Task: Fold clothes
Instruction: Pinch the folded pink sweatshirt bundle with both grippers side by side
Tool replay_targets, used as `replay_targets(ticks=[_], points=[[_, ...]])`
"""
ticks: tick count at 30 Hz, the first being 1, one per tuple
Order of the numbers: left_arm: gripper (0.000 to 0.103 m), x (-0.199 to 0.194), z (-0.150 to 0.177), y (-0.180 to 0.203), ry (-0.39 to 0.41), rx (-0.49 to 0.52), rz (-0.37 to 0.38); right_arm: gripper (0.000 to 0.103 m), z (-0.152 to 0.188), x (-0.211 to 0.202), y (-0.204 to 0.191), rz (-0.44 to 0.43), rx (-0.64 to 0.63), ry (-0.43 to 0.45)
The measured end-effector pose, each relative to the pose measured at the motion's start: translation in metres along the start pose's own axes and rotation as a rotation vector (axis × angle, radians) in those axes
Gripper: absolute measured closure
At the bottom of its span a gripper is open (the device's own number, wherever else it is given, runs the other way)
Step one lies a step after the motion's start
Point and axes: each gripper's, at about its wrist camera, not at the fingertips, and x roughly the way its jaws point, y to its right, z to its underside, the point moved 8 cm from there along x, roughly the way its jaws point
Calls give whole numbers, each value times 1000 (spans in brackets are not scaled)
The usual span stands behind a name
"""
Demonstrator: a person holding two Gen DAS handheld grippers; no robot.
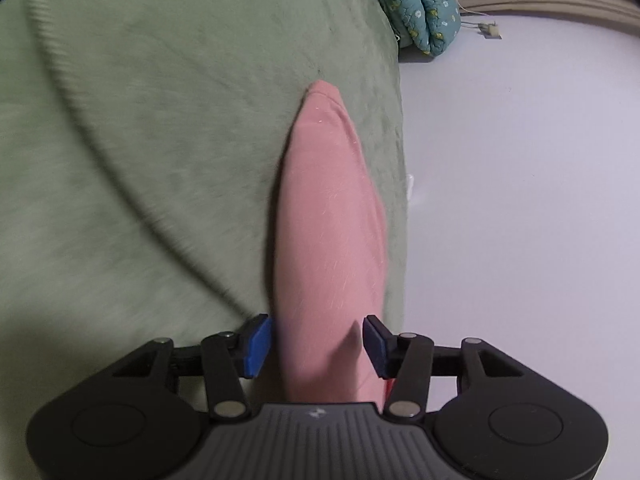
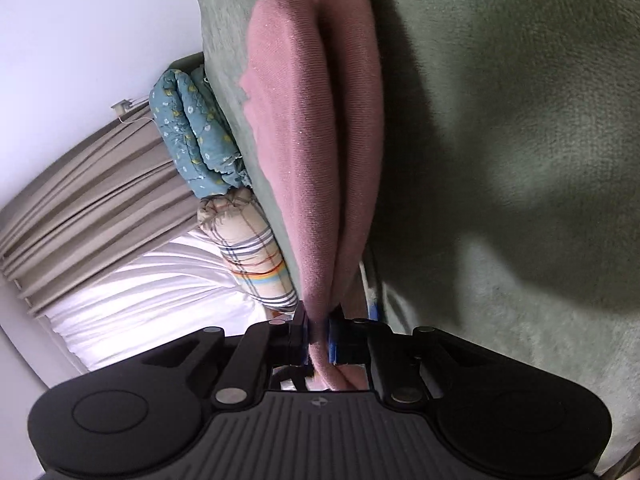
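Note:
A pink garment [image 1: 328,220] lies folded in a long narrow strip on a green blanket [image 1: 160,140], close to the blanket's edge. My left gripper [image 1: 318,340] is open. Its blue pads [image 1: 256,344] stand on either side of the strip's near end, the right pad clear of the cloth. In the right wrist view the camera is rolled on its side. There the pink garment [image 2: 312,140] shows two thick folded layers that narrow toward my right gripper [image 2: 319,340], which is shut on the end of the cloth. The green blanket [image 2: 500,120] fills the right side.
A teal floral quilt [image 1: 416,4] lies rolled at the blanket's far edge beside a pale wall [image 1: 520,200]. The right wrist view shows the teal quilt [image 2: 192,128], a plaid bundle [image 2: 252,256], beige curtains [image 2: 92,184] and a bright white sheer curtain [image 2: 160,292].

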Motion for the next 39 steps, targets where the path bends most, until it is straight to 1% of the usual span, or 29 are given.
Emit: replay_targets(ticks=[3,4,6,7,8,9,10,11,12,13,14,15,16,18,19,20,22,24,25,27,29,30,32,36,38,39], points=[[50,17,-6,4,-22,-73,12,94,1,0,0,-7,17,-7],[55,21,-7,5,-29,-81,13,94,1,0,-1,-8,15,-8],[64,29,-10,4,-21,-65,-4,94,0,0,-2,-4,-7,-15],[66,29,-10,4,-16,-77,2,94,0,1,-3,-1,-21,-22],[68,28,-10,5,-12,-101,20,91,-1,2,-4,3,-37,-33],[68,23,-7,4,-10,-114,30,87,-1,-2,-4,12,-66,-63],[68,19,-5,3,-11,-133,39,78,-3,-7,-7,24,-100,-84],[68,16,-3,3,-16,-147,40,71,-5,-12,-11,30,-135,-87],[68,12,-1,2,-20,-158,37,60,-9,-22,-17,34,-177,-80],[68,11,-1,3,-27,-165,38,55,-13,-33,-25,35,-227,-68],[68,9,-1,5,-35,-176,47,51,-26,-54,-42,28,-310,-42],[68,10,-2,6,-38,-180,51,40,-35,-64,-51,34,-352,-30],[68,12,-3,7,-43,-182,51,25,-46,-73,-61,43,-397,-22],[68,12,-4,7,-53,-178,42,11,-86,-88,-88,103,-503,-42],[68,13,-4,8,-55,-176,40,11,-97,-87,-92,133,-521,-58],[68,14,-5,9,-57,-173,38,11,-119,-81,-99,196,-545,-94],[68,21,-8,11,-56,-174,37,11,-145,-55,-106,261,-543,-214],[68,23,-8,13,-56,-176,36,11,-155,-32,-100,289,-503,-313],[68,25,-6,15,-58,-170,33,11,-153,-31,-93,306,-496,-345],[68,23,1,16,-62,-160,24,12,-150,-15,-76,400,-494,-443],[68,25,3,19,-70,-142,9,11,-139,-7,-71,429,-523,-507],[68,28,4,21,-72,-139,7,8,-134,-3,-69,442,-534,-535],[68,31,5,24,-77,-137,8,6,-129,5,-68,434,-533,-561],[68,39,4,27,-89,-147,11,5,-127,18,-70,361,-469,-553],[68,41,2,28,-94,-149,7,7,-123,23,-71,318,-449,-576],[68,42,0,29,-94,-149,6,15,-121,27,-71,313,-447,-597]])
